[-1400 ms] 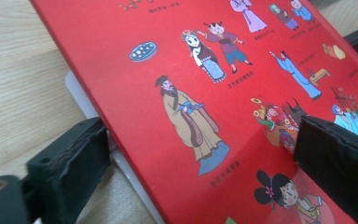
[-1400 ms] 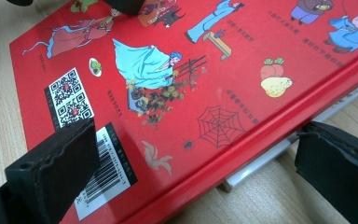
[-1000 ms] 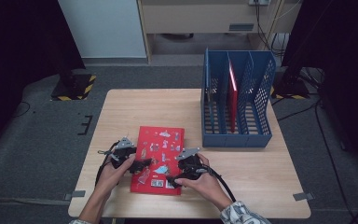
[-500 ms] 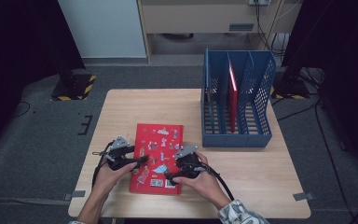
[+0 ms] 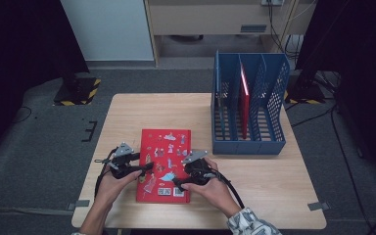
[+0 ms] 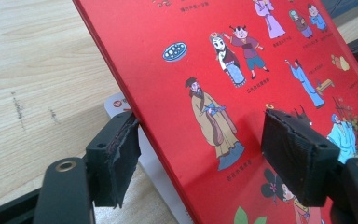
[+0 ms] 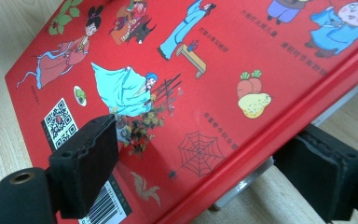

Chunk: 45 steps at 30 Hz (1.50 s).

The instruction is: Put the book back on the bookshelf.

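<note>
High view, book: I see the red picture book (image 5: 165,164) lying flat on the wooden table (image 5: 254,196), near its front edge, well apart from the blue file rack (image 5: 248,105) at the right rear.
High view, rack: a second red book (image 5: 245,100) stands upright in one of its middle slots.
High view, hands: my left gripper (image 5: 144,168) sits at the book's left edge, my right gripper (image 5: 177,182) at its lower right part, each held in a hand.
Left gripper view, jaws: apart but closing in, the book's edge (image 6: 242,93) between them; one pad sits under the cover by the white pages, the other hangs over the printed figures. I cannot tell that either presses.
Right gripper view, jaws: apart and narrowing, straddling the book's spine edge (image 7: 191,93); one pad stands over the cover near the barcode, the other below the spine, off the cover.
Right gripper view, table: pale wood shows on both sides of the book.
</note>
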Each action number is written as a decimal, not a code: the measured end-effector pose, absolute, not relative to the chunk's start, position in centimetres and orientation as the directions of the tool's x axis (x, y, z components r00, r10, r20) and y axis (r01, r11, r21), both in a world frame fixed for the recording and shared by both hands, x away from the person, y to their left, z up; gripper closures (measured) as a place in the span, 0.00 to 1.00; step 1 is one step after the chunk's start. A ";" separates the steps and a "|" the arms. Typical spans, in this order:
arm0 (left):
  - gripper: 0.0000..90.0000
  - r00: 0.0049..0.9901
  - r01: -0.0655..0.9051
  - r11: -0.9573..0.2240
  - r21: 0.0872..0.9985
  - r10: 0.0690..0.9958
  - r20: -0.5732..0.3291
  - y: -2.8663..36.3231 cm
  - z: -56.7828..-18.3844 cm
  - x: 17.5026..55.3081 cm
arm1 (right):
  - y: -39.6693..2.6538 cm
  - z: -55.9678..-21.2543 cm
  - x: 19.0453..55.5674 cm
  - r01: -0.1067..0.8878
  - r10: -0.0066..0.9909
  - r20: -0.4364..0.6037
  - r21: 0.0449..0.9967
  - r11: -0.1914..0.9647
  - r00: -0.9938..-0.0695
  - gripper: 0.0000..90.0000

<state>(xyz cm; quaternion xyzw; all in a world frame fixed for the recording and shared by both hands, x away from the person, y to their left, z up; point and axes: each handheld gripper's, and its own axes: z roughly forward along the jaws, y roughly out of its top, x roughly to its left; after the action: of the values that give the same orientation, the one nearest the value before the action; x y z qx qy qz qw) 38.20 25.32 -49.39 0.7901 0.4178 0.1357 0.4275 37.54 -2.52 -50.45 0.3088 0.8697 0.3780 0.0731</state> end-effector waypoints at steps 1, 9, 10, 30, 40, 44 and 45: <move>0.31 0.614 0.543 -0.285 0.790 0.777 -0.142 25.4 -49.3 38.2 | -2.5 -50.3 37.5 0.485 0.599 0.106 0.704 0.519 -0.794 0.18; 0.35 0.602 0.532 -0.271 0.802 0.788 -0.133 25.8 -48.7 38.1 | -1.9 -49.3 37.9 0.471 0.602 0.063 0.690 0.549 -0.796 0.21; 0.36 0.600 0.530 -0.271 0.804 0.790 -0.129 25.9 -48.6 38.1 | -1.9 -49.2 37.9 0.468 0.602 0.060 0.691 0.551 -0.796 0.21; 0.44 0.597 0.515 -0.280 0.810 0.795 -0.105 26.2 -46.9 37.9 | -1.1 -48.0 38.5 0.491 0.620 0.062 0.674 0.552 -0.782 0.25; 0.46 0.601 0.511 -0.288 0.810 0.793 -0.097 26.2 -46.6 37.8 | -1.0 -47.7 38.4 0.494 0.632 0.054 0.677 0.546 -0.773 0.28; 0.46 0.601 0.514 -0.283 0.810 0.792 -0.105 26.3 -46.5 37.8 | -1.0 -47.5 38.5 0.500 0.631 0.063 0.674 0.545 -0.773 0.29; 0.46 0.602 0.514 -0.285 0.809 0.791 -0.104 26.3 -46.5 37.8 | -1.0 -47.5 38.6 0.501 0.632 0.065 0.673 0.543 -0.772 0.29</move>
<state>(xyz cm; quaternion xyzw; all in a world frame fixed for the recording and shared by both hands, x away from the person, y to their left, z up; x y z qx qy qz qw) 37.79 26.31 -46.47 0.7850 0.4156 0.1615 0.4301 38.57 -0.99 -47.50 0.3244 0.8735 0.3510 0.0930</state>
